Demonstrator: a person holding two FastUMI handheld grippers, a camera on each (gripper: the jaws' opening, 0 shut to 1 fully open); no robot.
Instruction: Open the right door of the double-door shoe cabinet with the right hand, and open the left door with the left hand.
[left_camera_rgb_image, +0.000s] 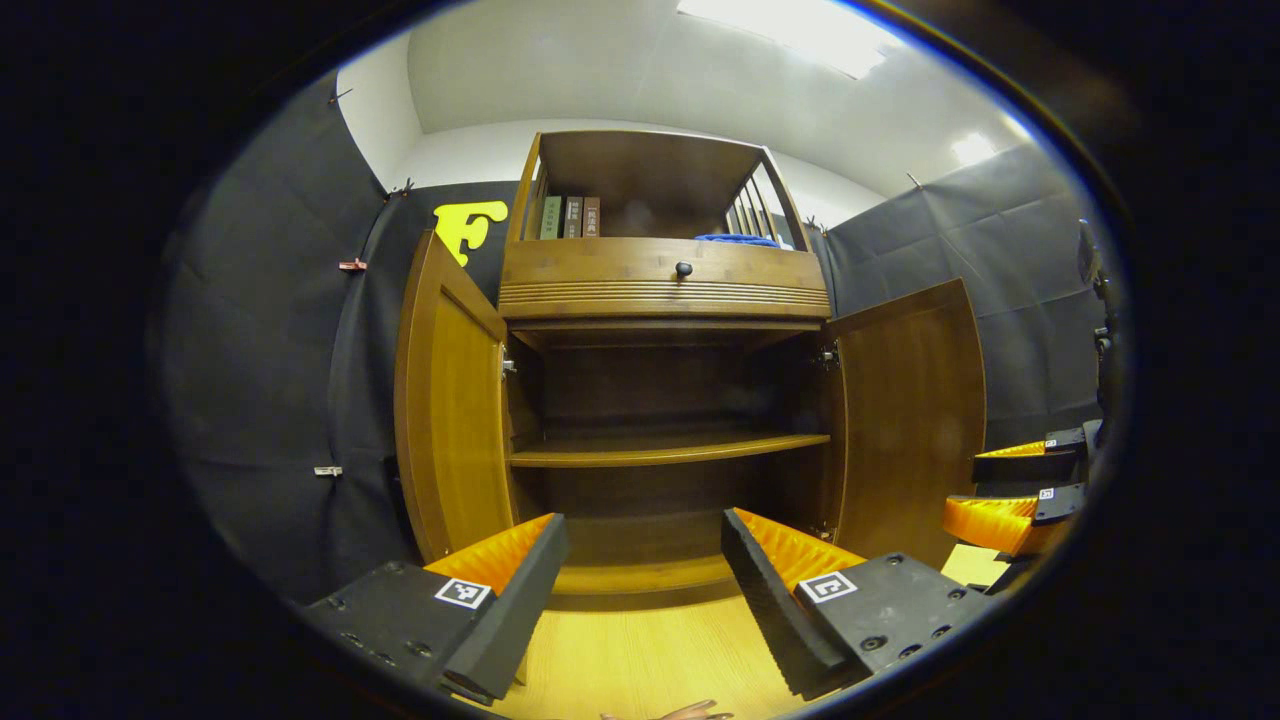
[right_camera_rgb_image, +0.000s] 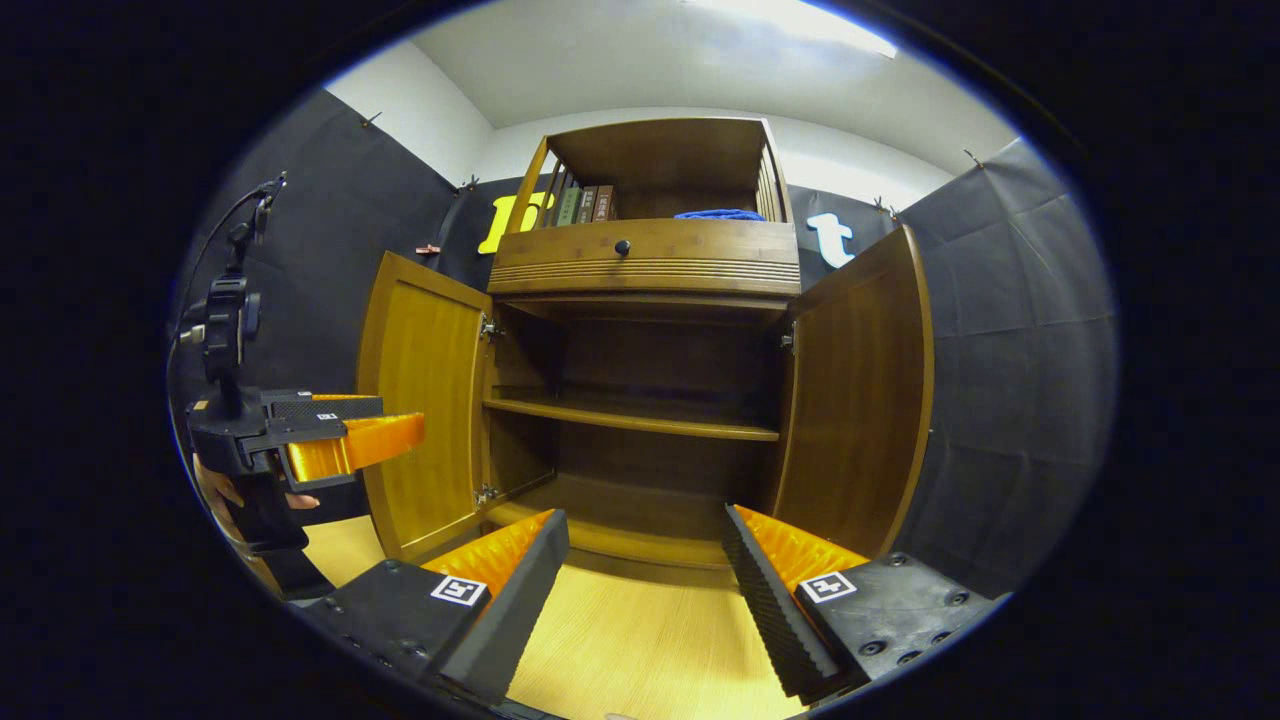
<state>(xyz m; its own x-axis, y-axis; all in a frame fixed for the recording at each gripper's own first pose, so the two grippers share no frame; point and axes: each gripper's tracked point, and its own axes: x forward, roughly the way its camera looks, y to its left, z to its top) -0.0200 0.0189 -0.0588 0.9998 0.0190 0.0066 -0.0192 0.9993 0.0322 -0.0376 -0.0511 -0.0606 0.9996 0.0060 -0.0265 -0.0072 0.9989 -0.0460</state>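
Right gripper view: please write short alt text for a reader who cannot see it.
A wooden shoe cabinet stands with its left door and right door open. The right gripper is open before it; the left gripper is at left.

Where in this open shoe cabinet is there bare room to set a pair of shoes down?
The middle shelf lies bare between the left door and right door, both swung open. The cabinet floor below it is bare too. The top shelf is crowded: books at its left, a blue cloth at its right.
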